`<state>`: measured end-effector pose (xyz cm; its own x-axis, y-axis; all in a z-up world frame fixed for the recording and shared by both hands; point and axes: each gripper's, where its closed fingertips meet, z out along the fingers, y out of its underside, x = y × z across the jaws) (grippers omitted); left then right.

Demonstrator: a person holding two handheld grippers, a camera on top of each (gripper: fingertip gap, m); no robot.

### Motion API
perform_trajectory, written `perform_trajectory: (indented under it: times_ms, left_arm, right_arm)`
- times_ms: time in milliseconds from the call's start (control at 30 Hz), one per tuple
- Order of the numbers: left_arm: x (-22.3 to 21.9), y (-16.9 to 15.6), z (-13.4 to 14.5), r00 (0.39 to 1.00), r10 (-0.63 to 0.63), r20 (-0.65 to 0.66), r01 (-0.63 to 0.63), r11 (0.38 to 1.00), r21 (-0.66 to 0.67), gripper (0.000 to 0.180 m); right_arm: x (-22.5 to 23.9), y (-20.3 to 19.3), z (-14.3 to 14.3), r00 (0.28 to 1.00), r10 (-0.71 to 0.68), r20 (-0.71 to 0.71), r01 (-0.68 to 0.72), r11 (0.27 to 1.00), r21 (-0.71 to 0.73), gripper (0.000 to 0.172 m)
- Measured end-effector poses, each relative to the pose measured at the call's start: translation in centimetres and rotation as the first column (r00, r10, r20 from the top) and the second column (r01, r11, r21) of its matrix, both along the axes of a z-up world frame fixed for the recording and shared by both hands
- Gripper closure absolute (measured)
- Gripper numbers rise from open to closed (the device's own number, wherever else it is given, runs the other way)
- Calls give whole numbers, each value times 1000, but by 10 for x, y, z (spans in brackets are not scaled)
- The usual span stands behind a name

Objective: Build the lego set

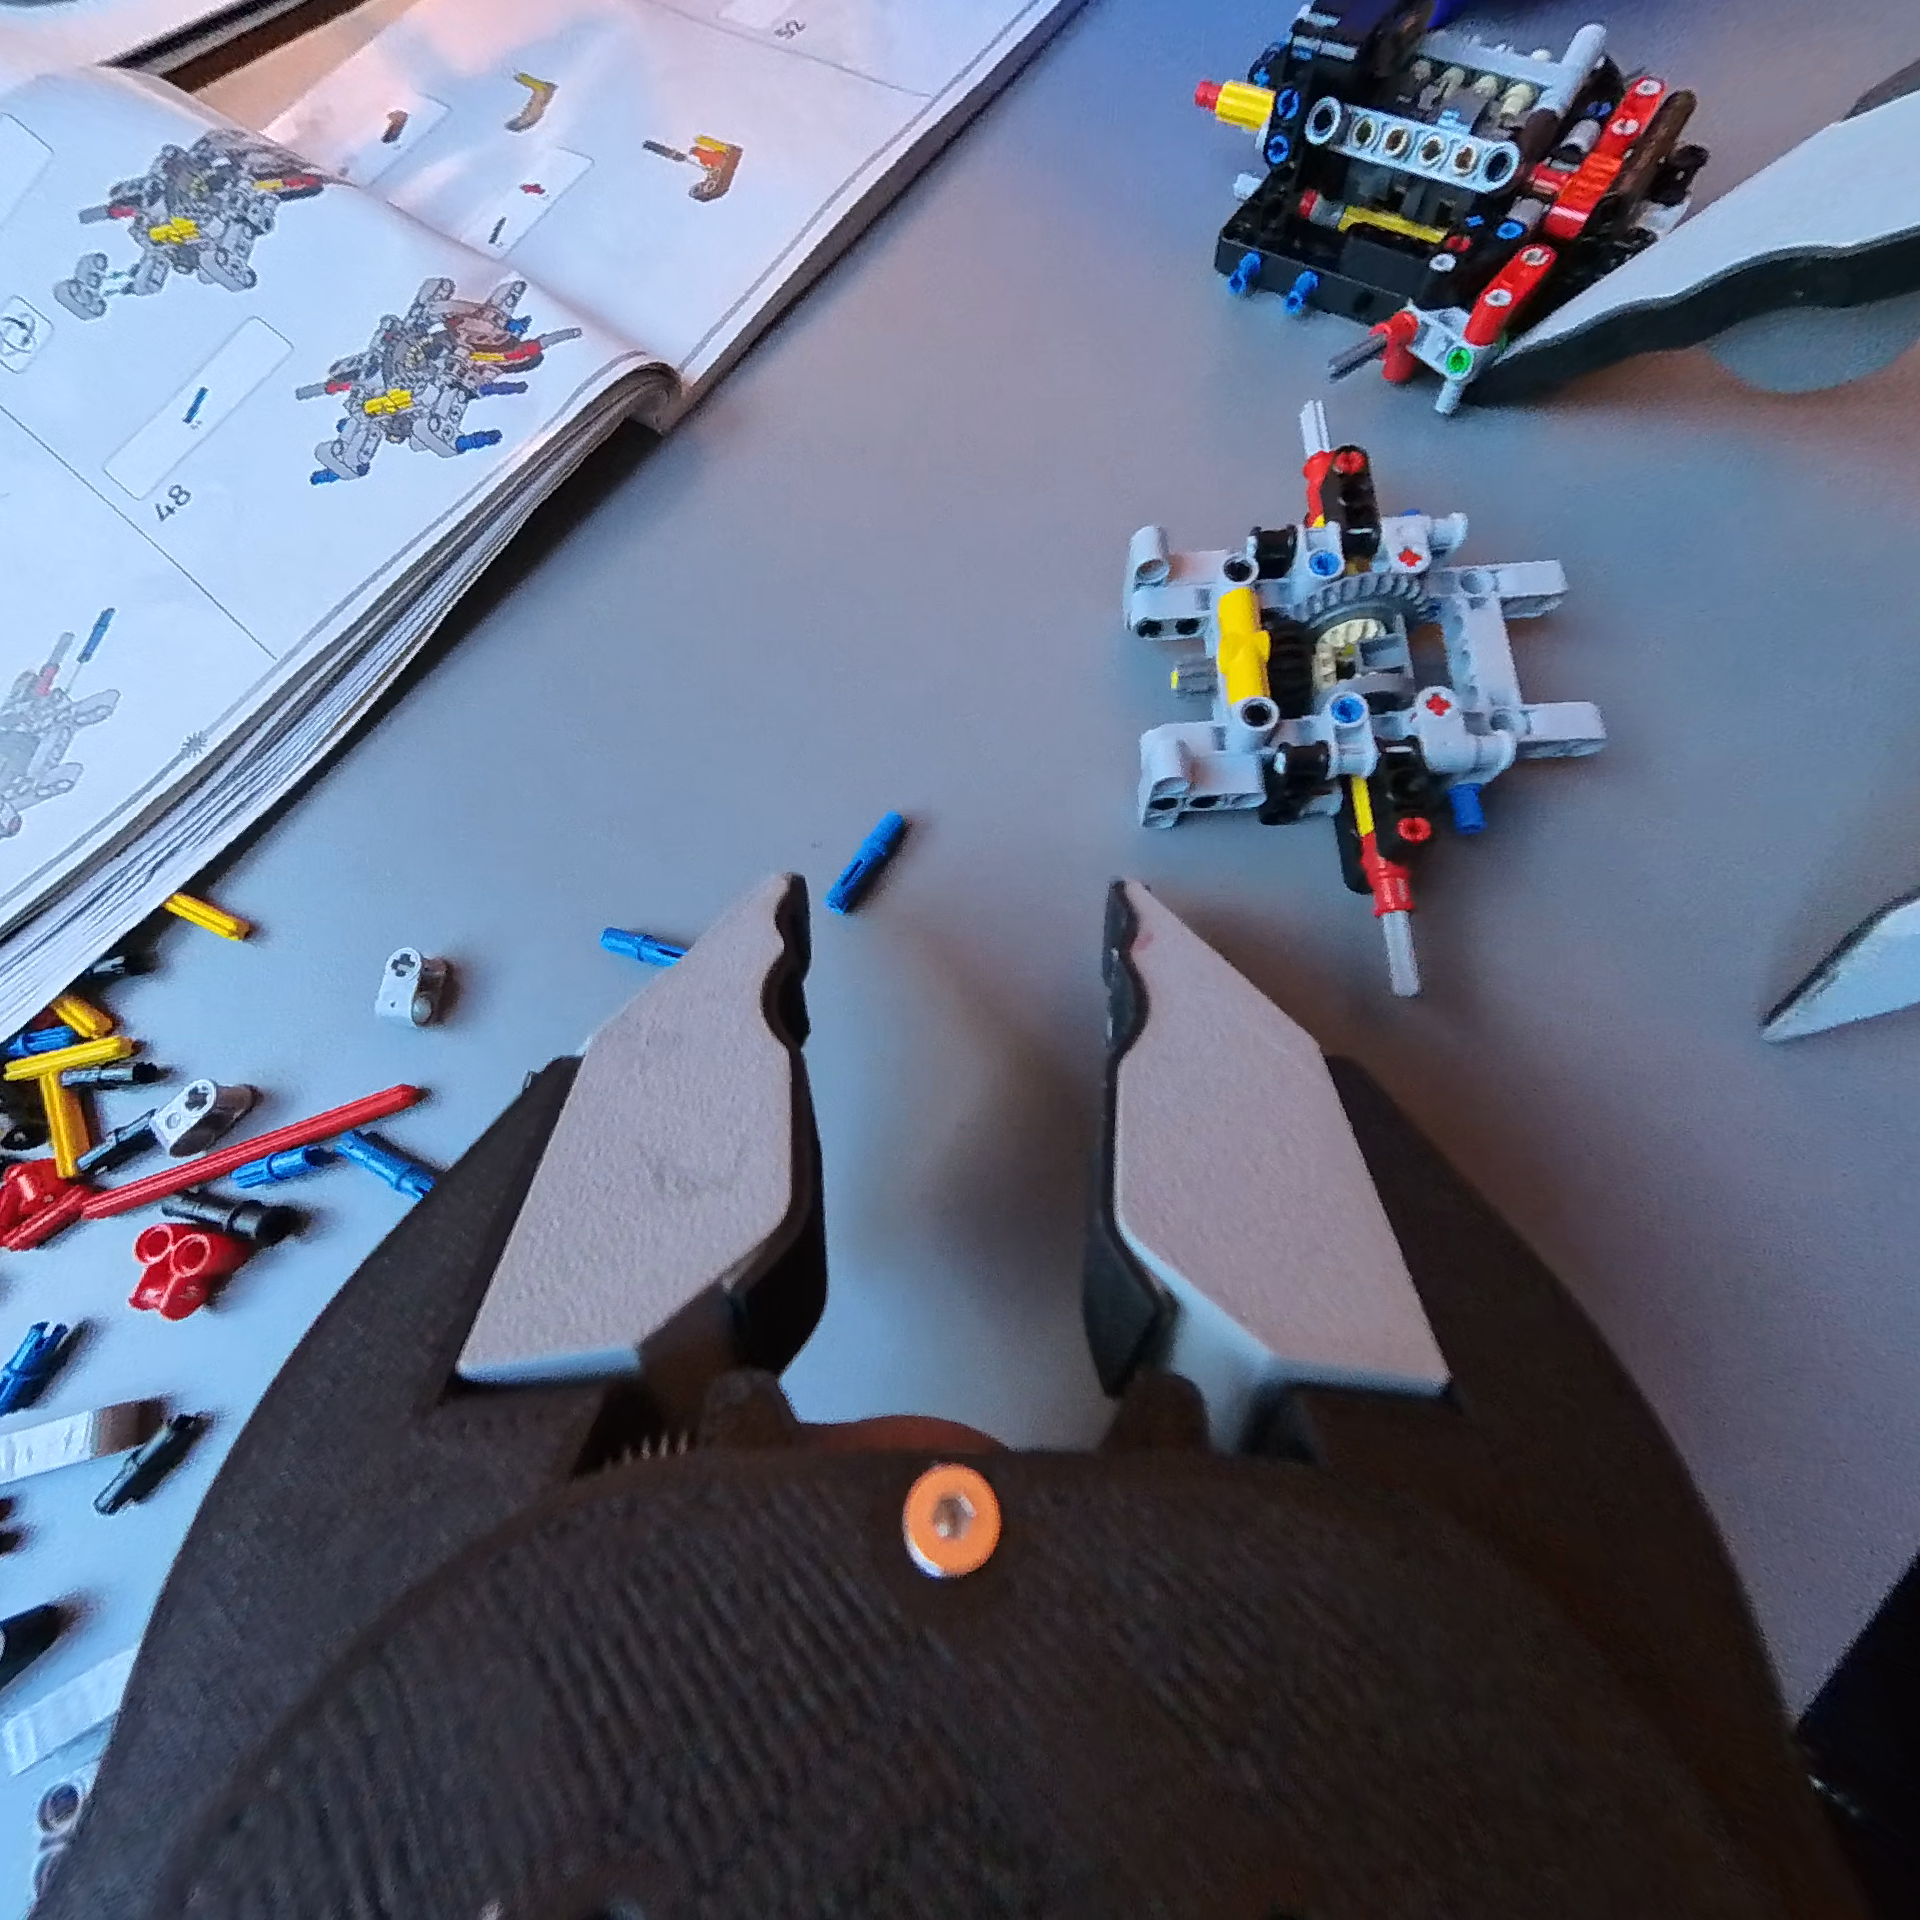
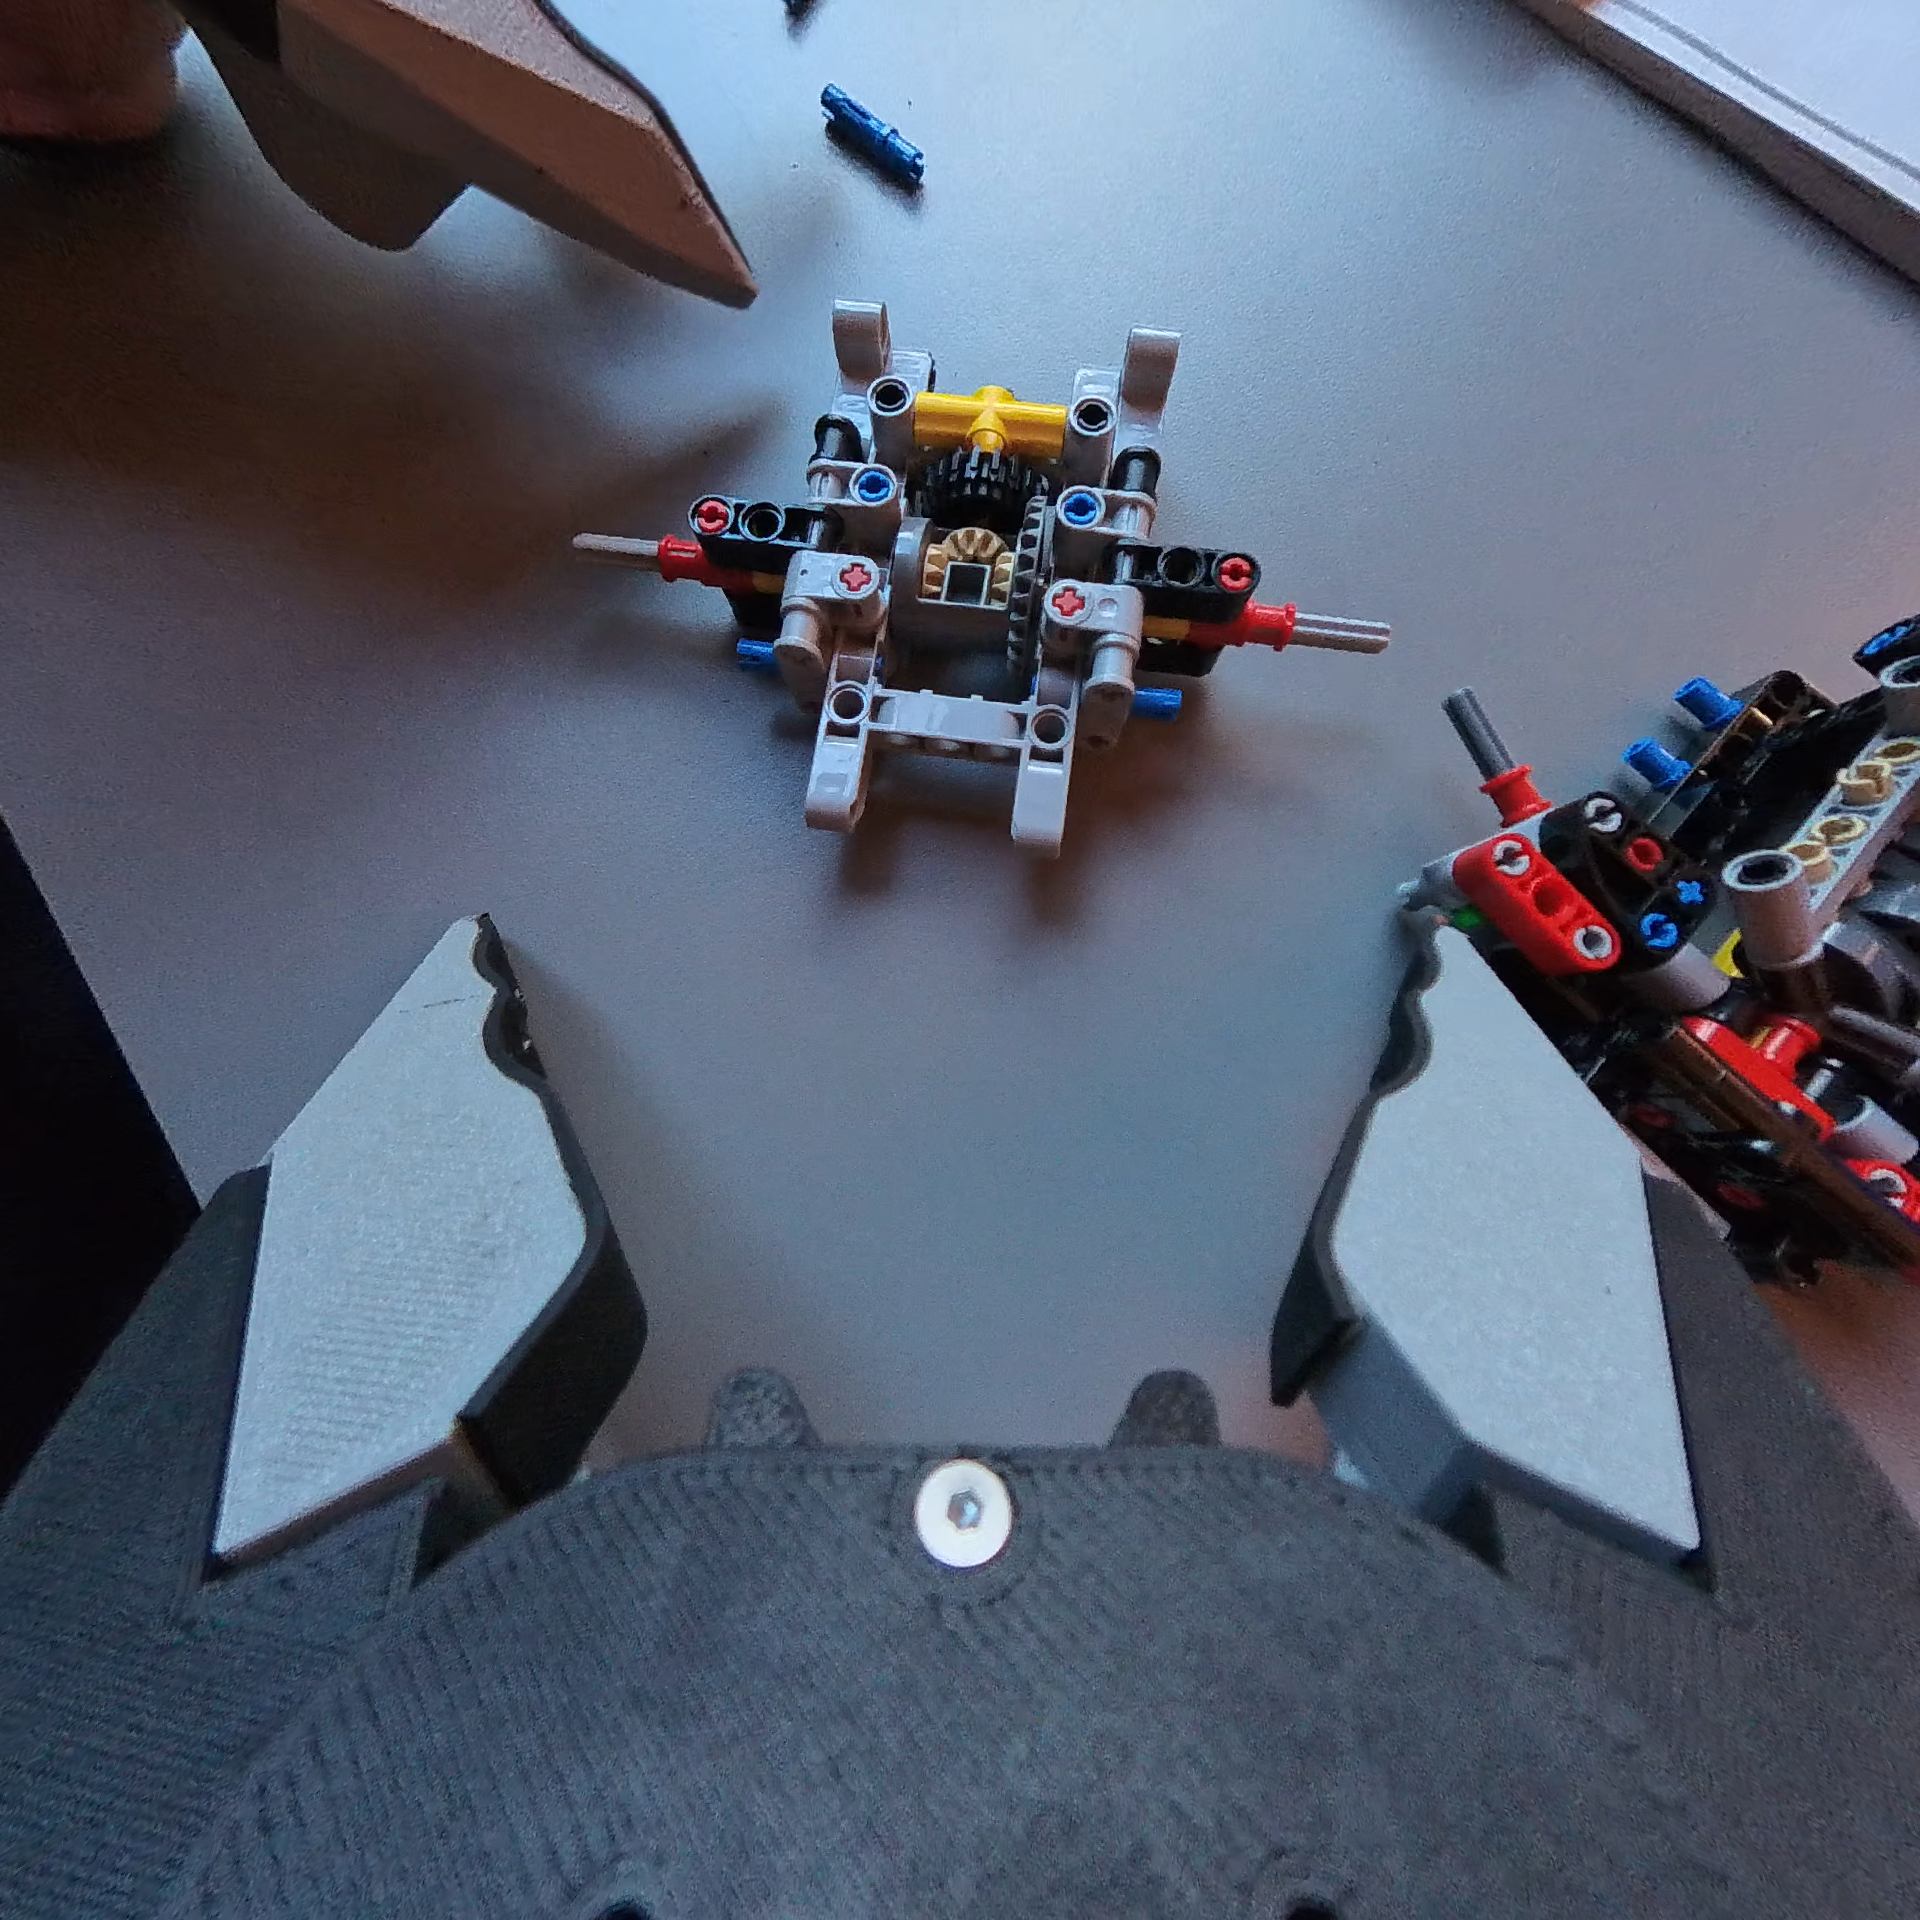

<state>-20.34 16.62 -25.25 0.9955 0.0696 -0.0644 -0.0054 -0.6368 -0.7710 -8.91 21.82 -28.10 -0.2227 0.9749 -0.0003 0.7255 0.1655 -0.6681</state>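
Left gripper (image 1: 956,894) fingers narrowly apart, bare, blue pin (image 1: 865,862) just beyond, long axis angled away-right. Right gripper (image 2: 951,935) wide, bare, facing grey gear assembly (image 2: 966,582) mid-table (image 2: 1455,416).

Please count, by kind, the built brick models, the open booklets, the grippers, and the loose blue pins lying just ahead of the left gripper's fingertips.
Built brick models: 2 (grey gear frame, black model)
Instruction booklets: 1
Grippers: 2, both open and empty (left gripper, right gripper)
Loose blue pins: 2 ()
Total: 7

grey gear assembly (image 2: 966,582) flat on table (image 2: 935,1091)
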Motion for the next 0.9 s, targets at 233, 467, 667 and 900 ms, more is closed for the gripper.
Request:
perform_trajectory:
  times_ms: [233,467,667,900]
  left_arm:
    - [-2,-5,-1,1000,3,26,-3,1000,0,127]
    - [-3,-7,-2,999,-3,43,3,1000,-5,126]
    - [-4,-10,-1,999,-17,46,17,1000,0,125]
    - [-4,-11,1,997,-37,66,36,999,13,124]
  right_arm:
    - [0,0,0,1000,0,0,0,1000,0,14]
    - [0,0,0,1000,0,0,0,1000,0,14]
    - [0,0,0,1000,0,0,0,1000,0,14]
    - [0,0,1,1000,0,0,0,1000,0,14]
